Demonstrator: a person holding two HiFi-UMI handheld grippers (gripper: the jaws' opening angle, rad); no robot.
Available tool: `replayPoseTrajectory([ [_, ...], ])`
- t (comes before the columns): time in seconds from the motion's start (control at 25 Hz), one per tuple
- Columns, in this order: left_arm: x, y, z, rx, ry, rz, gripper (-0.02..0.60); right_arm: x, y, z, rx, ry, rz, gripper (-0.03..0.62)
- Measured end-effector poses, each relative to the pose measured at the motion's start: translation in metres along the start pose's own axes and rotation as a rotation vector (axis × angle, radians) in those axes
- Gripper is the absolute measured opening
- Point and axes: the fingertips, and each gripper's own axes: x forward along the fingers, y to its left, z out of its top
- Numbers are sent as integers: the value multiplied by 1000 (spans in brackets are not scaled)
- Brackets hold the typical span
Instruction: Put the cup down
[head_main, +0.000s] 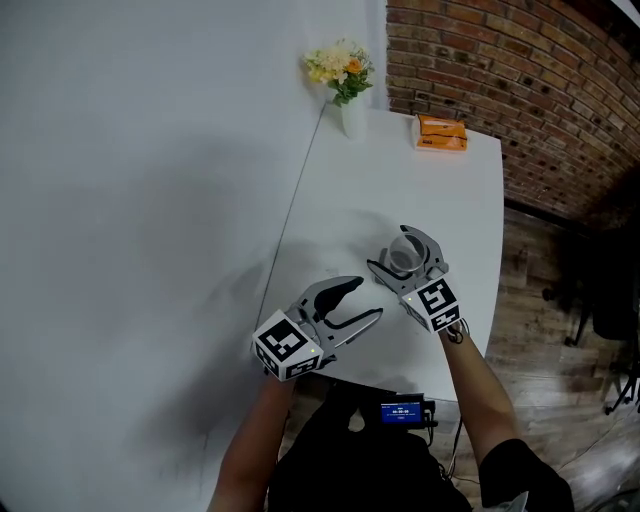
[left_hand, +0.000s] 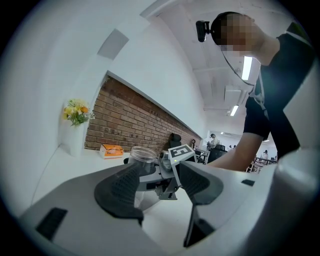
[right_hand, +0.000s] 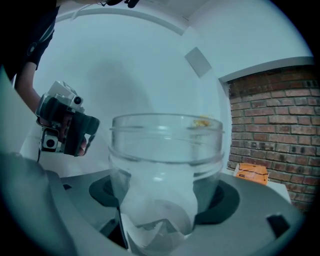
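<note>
Cup (head_main: 404, 256): clear, wide-mouthed, upright, just right of centre in the head view, over the near part of the white desk (head_main: 400, 180). Gripped by the right tool (head_main: 403, 252), jaws roughly half spread, dark pads (right_hand: 220, 197) pressed to both sides of the lower body, thick rim well above them. Hard to tell whether the base is touching the desk or just off it. In the right gripper view, filling the middle of the frame.

Left tool (head_main: 366, 299) at lower centre of the head view, just beside the right one but apart from it. Jaws wide apart, holding nothing, aimed toward the right of the frame at the cup. In the left gripper view, cup and right tool seen beyond the gap of the parted jaws, not inside it.

At the far end of the desk, upper centre of the head view: white vase of yellow and white flowers (head_main: 345, 85) against the plain wall. Orange pack (head_main: 441, 132) to the right of it, well apart from the cup. Brick wall (head_main: 520, 90) at upper right, wooden floor (head_main: 540, 300) down the right side.
</note>
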Motion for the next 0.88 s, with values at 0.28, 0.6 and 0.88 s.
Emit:
replayPoseTrajectory([
  [0.28, -7, -4, 3, 1, -5, 2, 259, -6, 1, -3, 66, 32, -11, 483],
  [0.6, -16, -12, 4, -17, -25, 3, 259, -48, -13, -28, 133, 94, -144, 483],
  [0.88, -21, -15, 2, -19, -39, -4, 259, -95, -23, -30, 345, 34, -189, 482],
])
